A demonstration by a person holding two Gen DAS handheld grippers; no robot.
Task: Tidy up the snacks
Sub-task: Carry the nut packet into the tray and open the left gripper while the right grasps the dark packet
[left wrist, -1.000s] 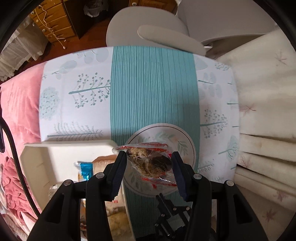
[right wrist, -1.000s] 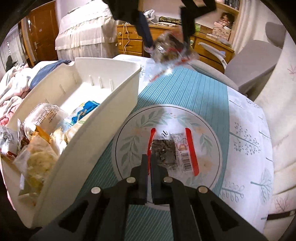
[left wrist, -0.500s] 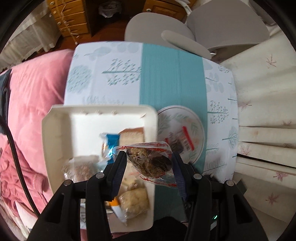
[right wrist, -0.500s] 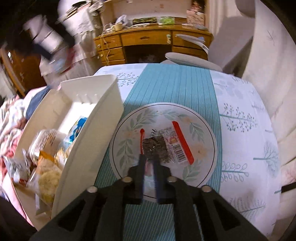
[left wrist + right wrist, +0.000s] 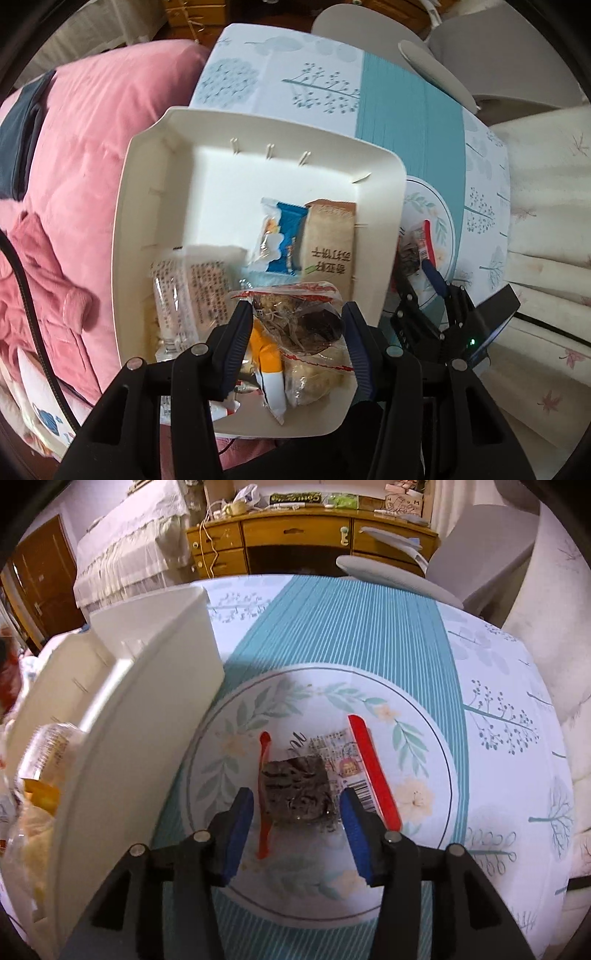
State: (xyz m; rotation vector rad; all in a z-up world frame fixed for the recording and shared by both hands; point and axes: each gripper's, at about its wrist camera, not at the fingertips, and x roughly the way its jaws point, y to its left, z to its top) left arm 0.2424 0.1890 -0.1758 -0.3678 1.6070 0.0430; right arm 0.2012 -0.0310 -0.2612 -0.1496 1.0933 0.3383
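While clamped, snack packet (image 5: pixel 295 317) between pads (image 5: pixel 236 332).

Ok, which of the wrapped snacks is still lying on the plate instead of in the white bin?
The clear red-edged packet with the dark square snack, alone on the floral plate. The others sit in the white bin or in the left gripper.

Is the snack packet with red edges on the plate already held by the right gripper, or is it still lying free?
Lying free. The red-edged snack packet lies flat on the plate; the right gripper is opening, its pads either side, not pressing it.
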